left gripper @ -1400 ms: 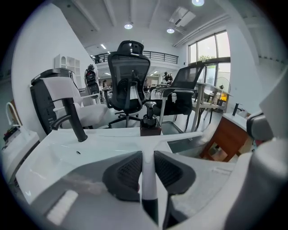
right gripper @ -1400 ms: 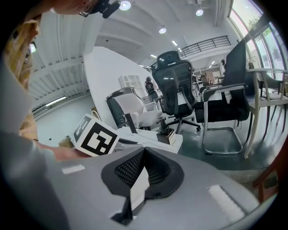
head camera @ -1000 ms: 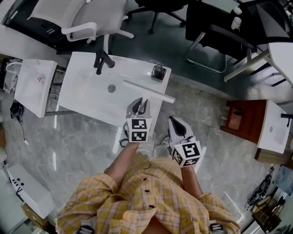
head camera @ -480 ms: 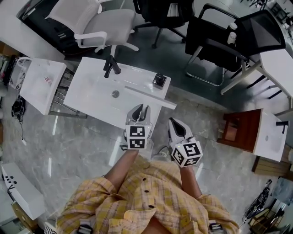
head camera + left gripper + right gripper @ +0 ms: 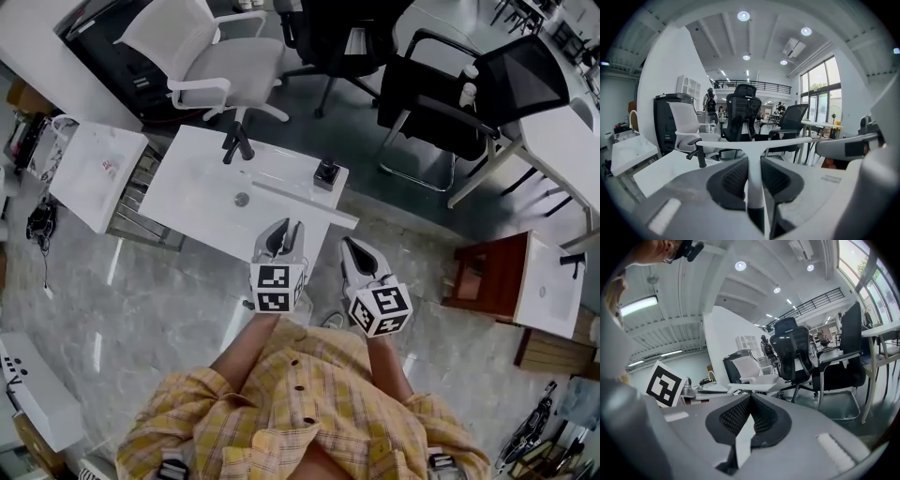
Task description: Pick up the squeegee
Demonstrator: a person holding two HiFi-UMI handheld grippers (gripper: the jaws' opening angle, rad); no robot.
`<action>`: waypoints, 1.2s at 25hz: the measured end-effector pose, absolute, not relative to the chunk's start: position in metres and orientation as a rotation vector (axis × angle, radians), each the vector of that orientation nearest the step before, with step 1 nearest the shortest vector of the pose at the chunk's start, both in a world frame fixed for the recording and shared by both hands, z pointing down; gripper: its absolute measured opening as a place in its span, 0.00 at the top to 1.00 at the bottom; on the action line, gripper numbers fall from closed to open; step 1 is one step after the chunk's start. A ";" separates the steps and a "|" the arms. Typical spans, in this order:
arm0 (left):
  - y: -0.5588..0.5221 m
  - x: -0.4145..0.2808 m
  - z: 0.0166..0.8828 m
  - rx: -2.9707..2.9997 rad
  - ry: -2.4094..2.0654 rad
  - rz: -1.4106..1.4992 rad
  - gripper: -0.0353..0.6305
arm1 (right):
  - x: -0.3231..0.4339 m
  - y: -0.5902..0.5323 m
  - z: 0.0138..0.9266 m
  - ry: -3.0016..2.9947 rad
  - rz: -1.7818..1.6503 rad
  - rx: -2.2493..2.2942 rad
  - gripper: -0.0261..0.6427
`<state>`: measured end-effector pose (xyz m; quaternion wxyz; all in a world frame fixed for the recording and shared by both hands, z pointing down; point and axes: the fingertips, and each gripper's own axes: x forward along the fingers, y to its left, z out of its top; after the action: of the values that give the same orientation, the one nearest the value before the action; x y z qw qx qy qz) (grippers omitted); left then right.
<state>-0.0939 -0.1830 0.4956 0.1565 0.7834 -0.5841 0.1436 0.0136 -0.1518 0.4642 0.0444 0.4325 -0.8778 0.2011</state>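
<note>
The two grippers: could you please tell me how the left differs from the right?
The left gripper is shut on the white squeegee; the right gripper is shut on nothing. The left hangs over the washbasin top, the right over the floor. Both carry marker cubes.

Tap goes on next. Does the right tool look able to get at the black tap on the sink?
Probably not directly: the squeegee held in the left tool crosses between the right tool and the tap. Going around looks possible.
</note>
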 end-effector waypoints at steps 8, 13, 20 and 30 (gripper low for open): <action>-0.165 -0.092 0.464 2.274 -1.683 0.320 0.82 | 0.015 -0.143 0.449 -2.703 0.560 1.320 0.96; -0.156 -0.089 0.453 2.308 -1.676 0.277 0.82 | 0.017 -0.142 0.444 -2.706 0.529 1.331 0.96; -0.148 -0.090 0.441 2.331 -1.681 0.236 0.82 | 0.018 -0.141 0.435 -2.713 0.500 1.359 0.96; -0.148 -0.085 0.431 2.356 -1.681 0.184 0.82 | 0.027 -0.143 0.428 -2.721 0.485 1.384 0.96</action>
<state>-0.0851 -0.1476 0.4314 0.1205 0.8064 -0.5755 0.0631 0.0266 -0.1431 0.4275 0.0252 0.4475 -0.8801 0.1567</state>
